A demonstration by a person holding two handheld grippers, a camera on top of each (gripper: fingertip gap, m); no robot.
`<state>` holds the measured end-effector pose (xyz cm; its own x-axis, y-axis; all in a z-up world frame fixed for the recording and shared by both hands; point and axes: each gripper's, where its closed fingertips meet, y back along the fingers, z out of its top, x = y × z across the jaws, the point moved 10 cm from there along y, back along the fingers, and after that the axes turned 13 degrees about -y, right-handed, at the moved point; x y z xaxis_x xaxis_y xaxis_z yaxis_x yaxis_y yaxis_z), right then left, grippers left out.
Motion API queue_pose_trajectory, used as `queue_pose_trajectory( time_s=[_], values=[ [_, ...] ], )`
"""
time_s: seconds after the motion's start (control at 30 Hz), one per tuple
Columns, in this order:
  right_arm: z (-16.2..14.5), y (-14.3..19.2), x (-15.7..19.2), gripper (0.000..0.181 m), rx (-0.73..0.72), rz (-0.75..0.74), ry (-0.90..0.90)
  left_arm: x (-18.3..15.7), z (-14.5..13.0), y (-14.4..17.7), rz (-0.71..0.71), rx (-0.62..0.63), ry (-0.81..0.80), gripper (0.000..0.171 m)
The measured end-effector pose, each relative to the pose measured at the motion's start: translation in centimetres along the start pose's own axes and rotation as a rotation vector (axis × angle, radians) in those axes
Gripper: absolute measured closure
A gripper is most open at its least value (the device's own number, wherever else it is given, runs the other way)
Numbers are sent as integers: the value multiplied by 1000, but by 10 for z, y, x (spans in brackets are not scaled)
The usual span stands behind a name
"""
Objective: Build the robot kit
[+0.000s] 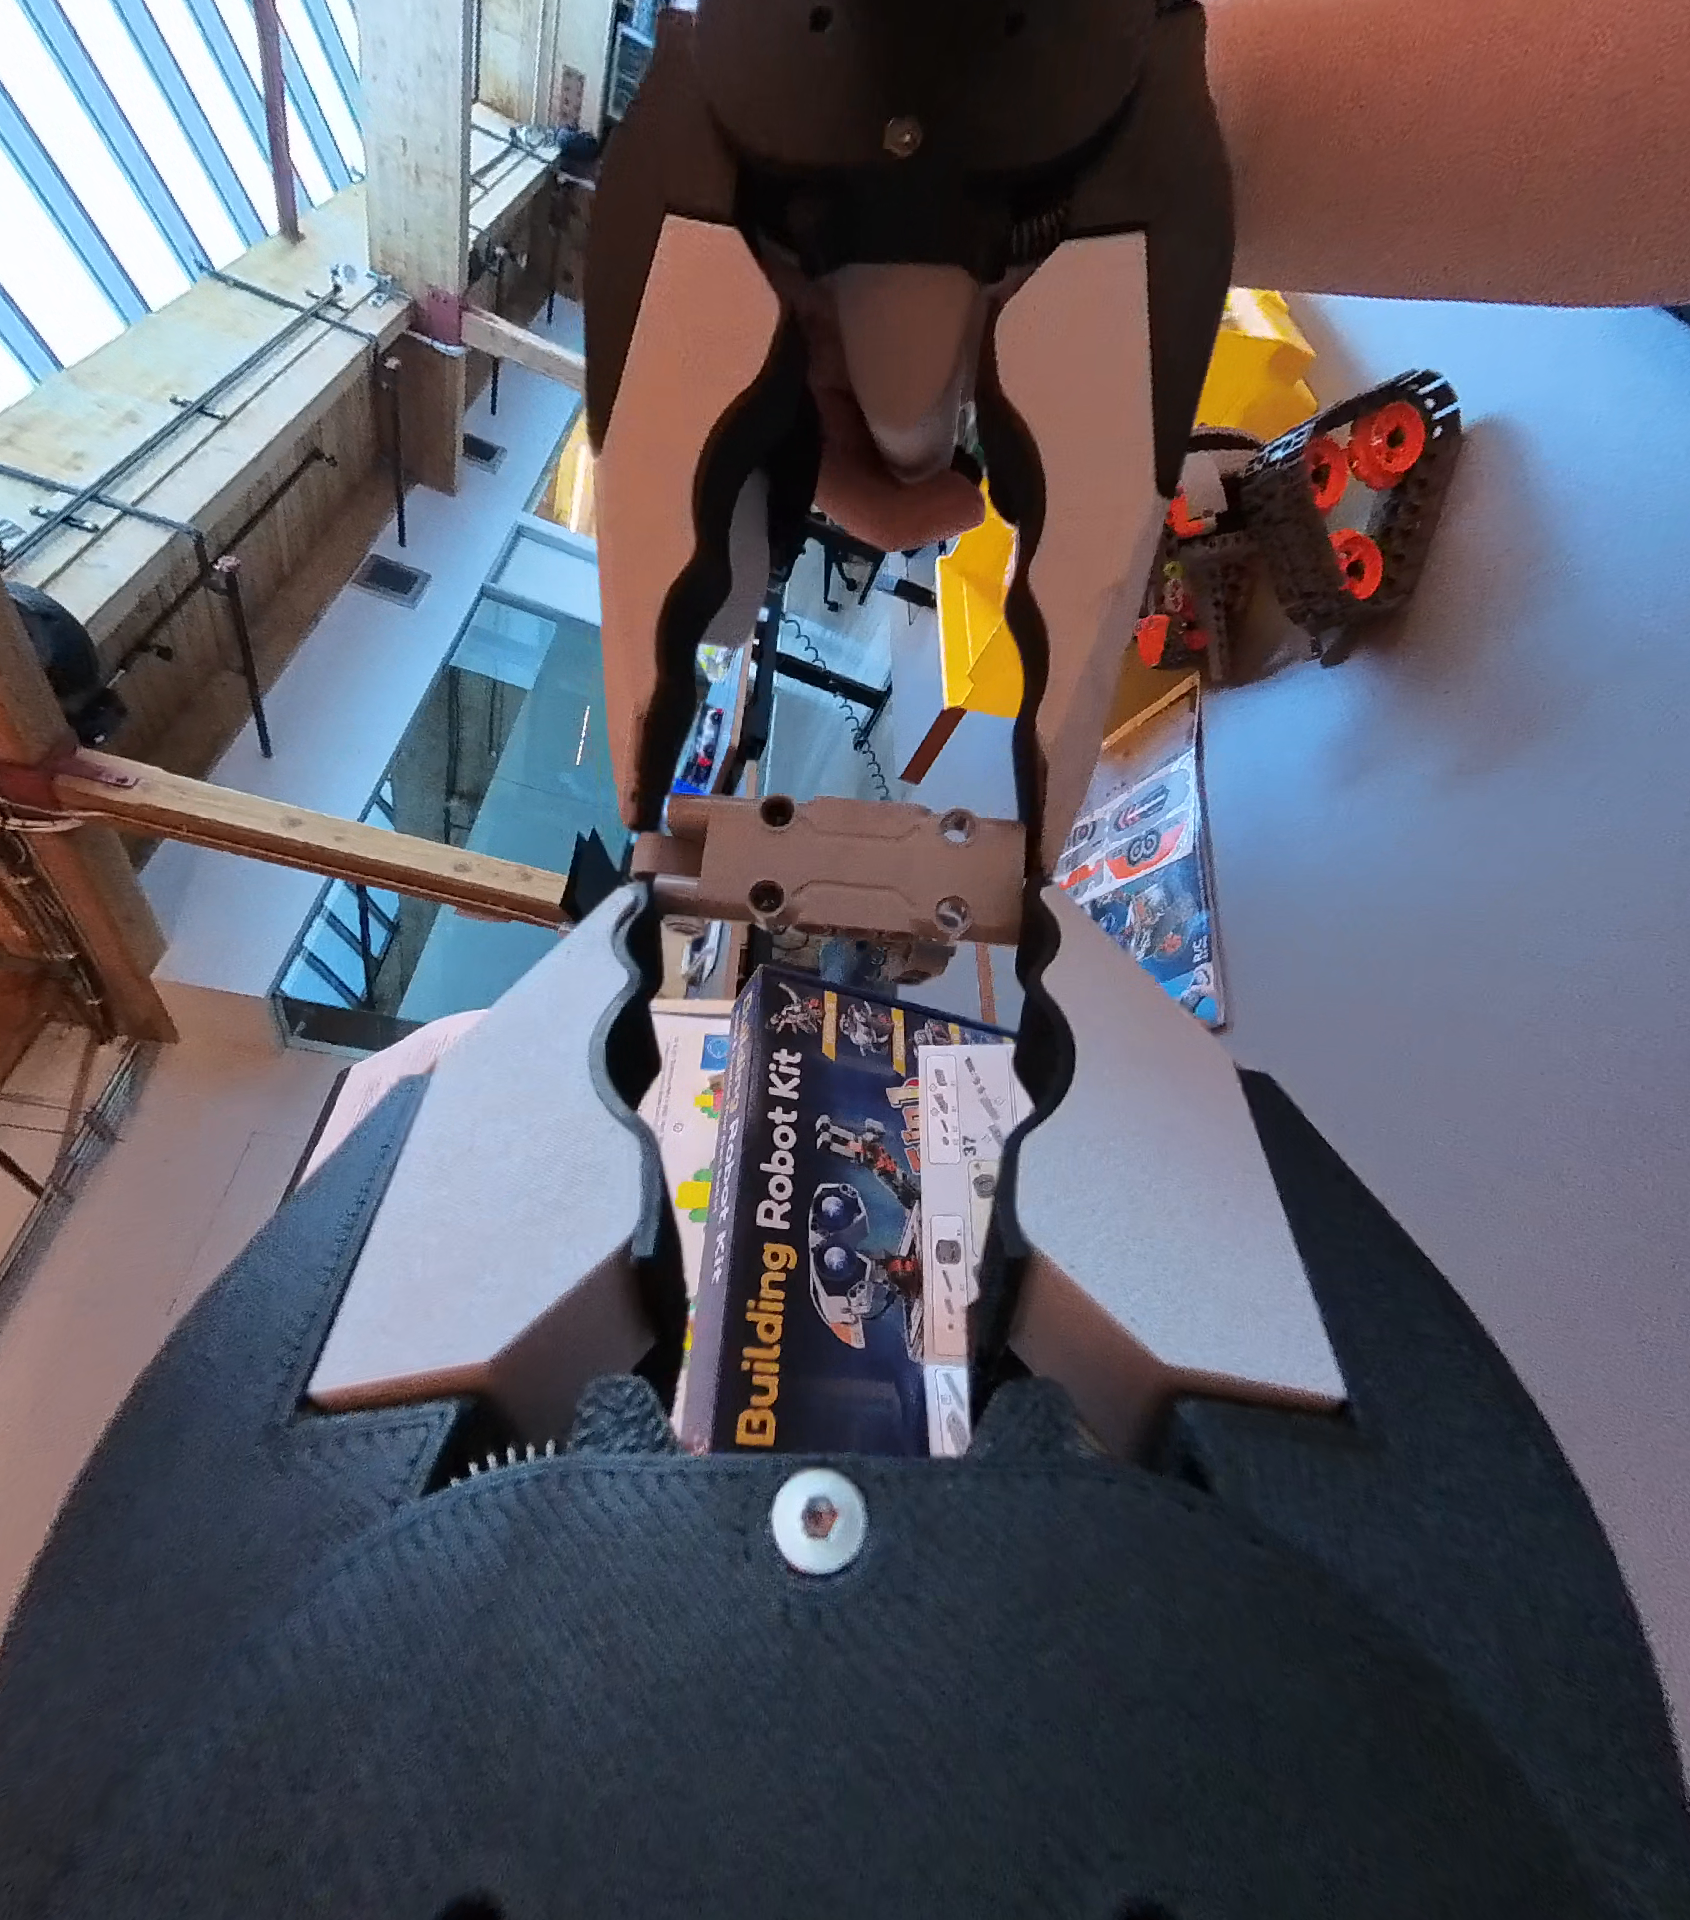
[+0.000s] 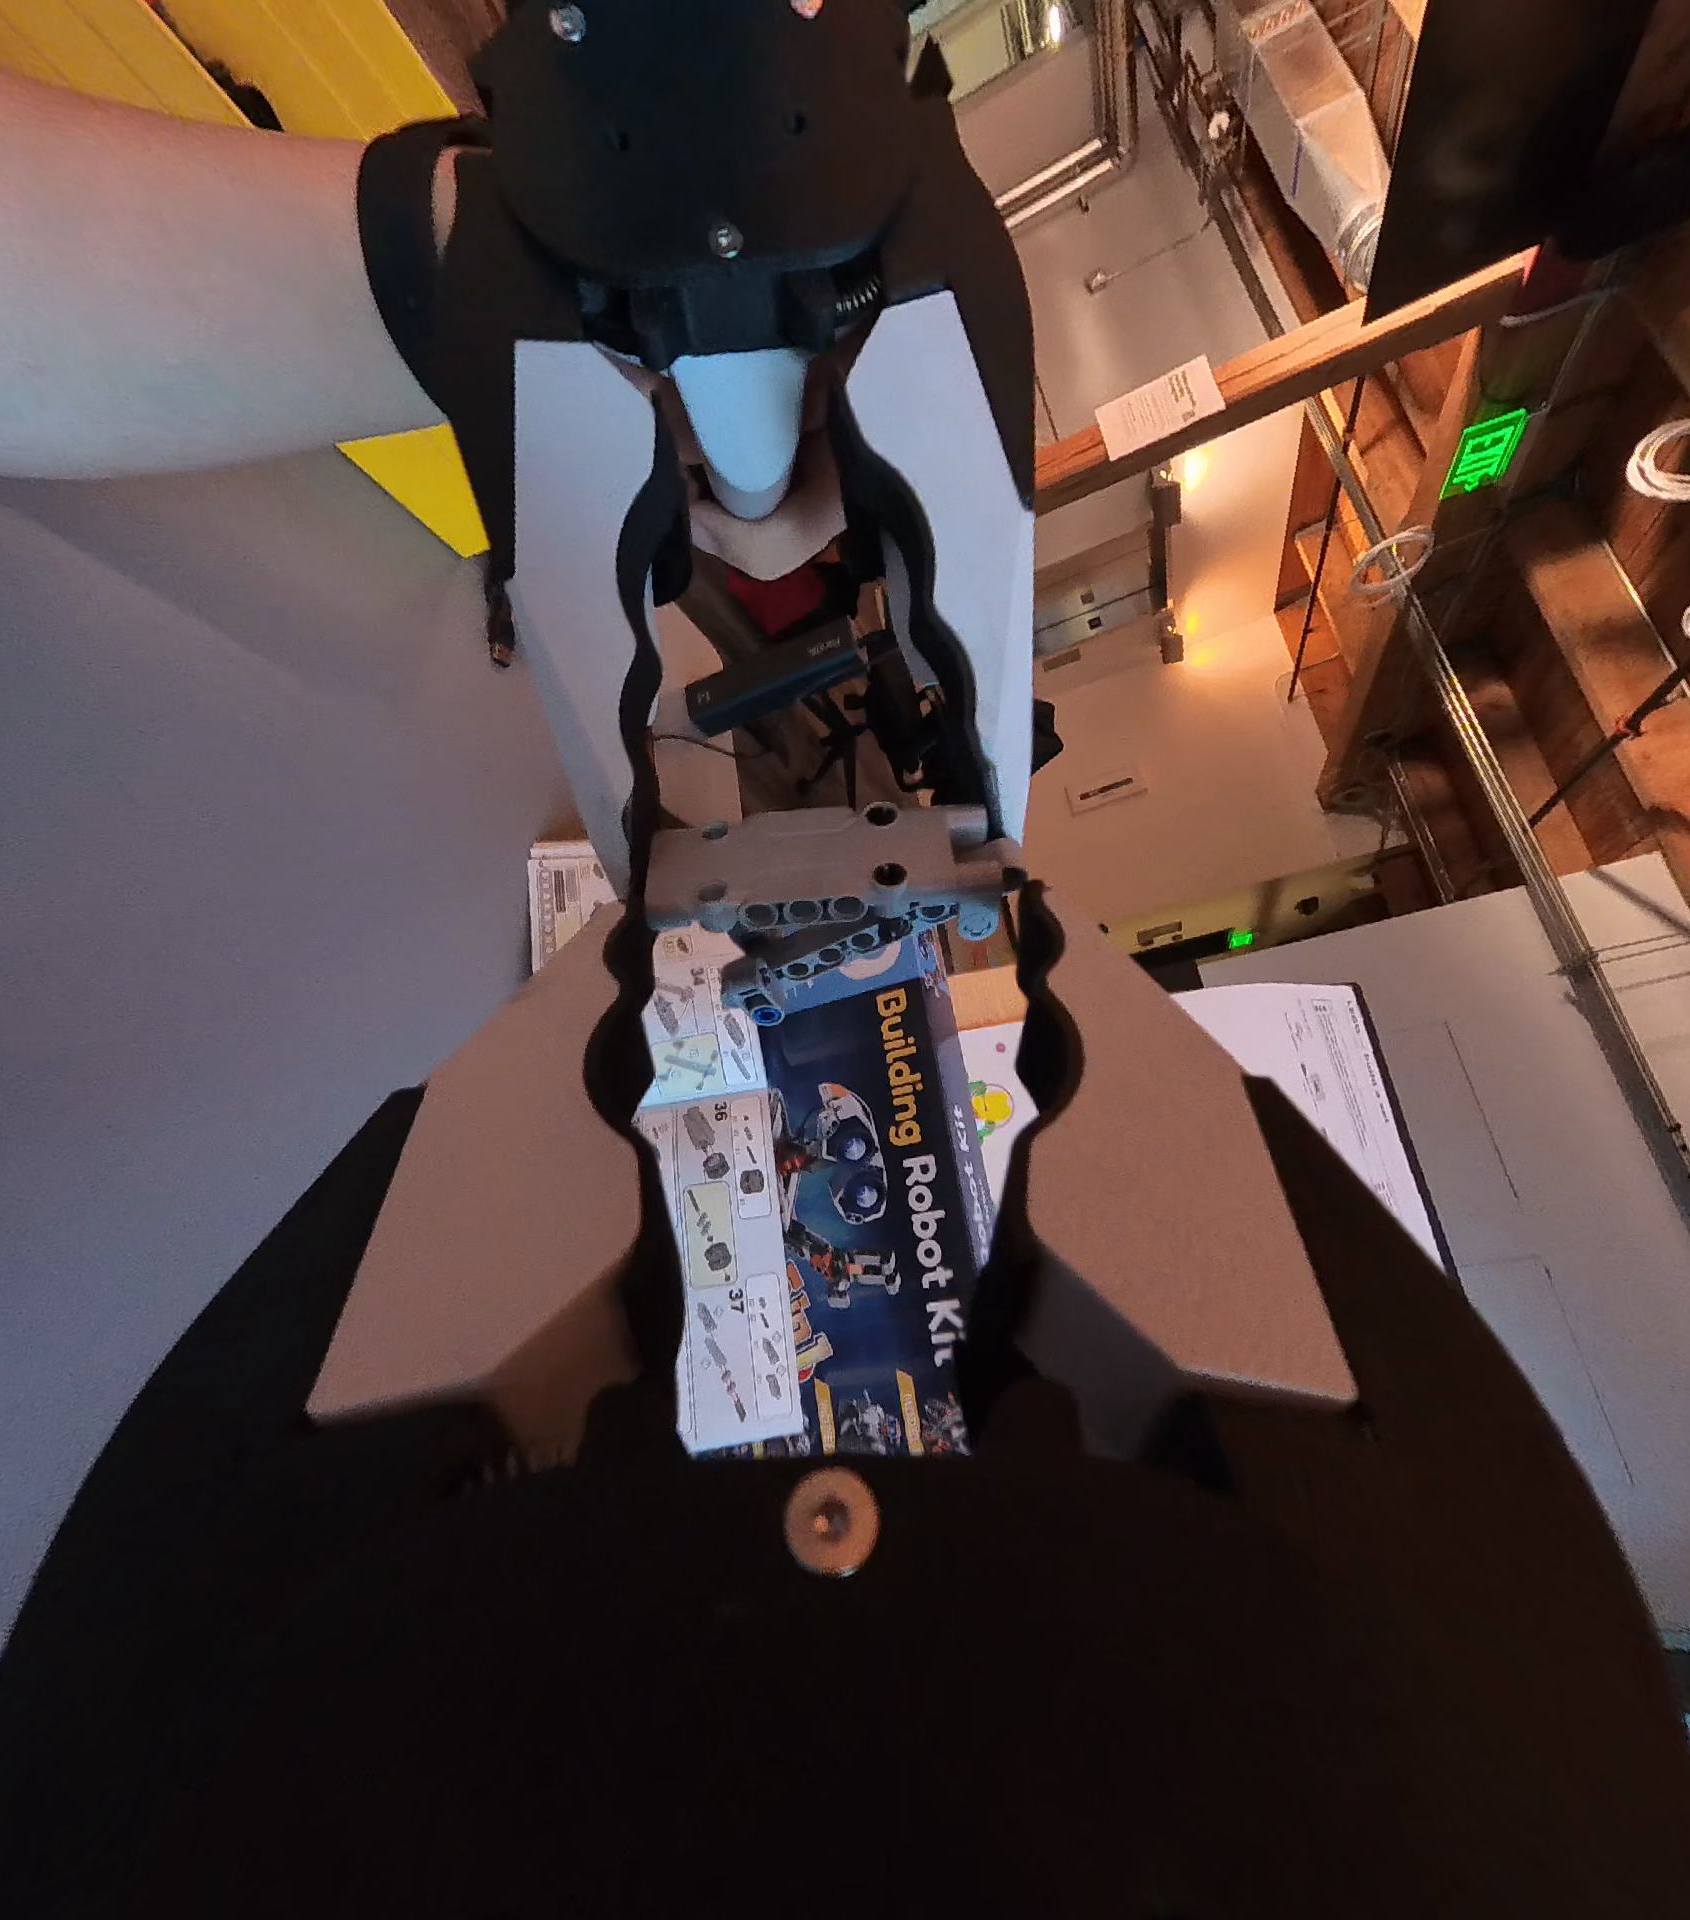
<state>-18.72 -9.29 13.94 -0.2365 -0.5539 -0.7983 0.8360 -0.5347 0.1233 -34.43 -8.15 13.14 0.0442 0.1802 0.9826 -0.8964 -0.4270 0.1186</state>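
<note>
Both grippers, left point(image 1: 836, 894) and right point(image 2: 820, 894), clamp fingers on opposite ends of one grey motor block point(image 1: 841, 868): rigid, light, smooth plastic, likely best gripped on flat sides.

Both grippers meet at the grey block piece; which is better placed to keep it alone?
Left gripper, marginally: its fingertips bracket both ends of the grey block piece, while the right gripper catches only its far edge. Close call.

Two grippers point(image 1: 836, 904) point(image 2: 825, 904), one grey block part point(image 1: 851, 868), one kit box point(image 1: 820, 1226), one tracked model point(image 1: 1298, 530), two yellow bins point(image 1: 976, 613)
</note>
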Motion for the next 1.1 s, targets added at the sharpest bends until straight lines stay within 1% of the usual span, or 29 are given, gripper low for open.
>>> queue_pose_trajectory(
  time_s=[0.1, 0.27, 0.47, 0.6, 0.73, 1.1],
  values=[
    [2, 1, 0, 112, -24, 4, -3, 2, 0, 3, -1, -21, 21, 104],
    [4, 0, 3, 116, -20, 2, 21, 2, -2, 5, -10, -35, 39, 104],
    [-1, -1, 2, 116, -8, 12, 11, 0, -6, 0, -26, -18, 47, 104],
    [2, -3, 4, 116, -29, 31, 4, -1, -7, -3, -54, 15, 49, 104],
    [3, 2, 2, 116, -53, 48, -29, 0, -6, -2, -60, -41, 91, 105],
    [1, 1, 1, 115, -44, 61, -52, 0, -7, -4, -83, -36, 119, 105]
  ],
)
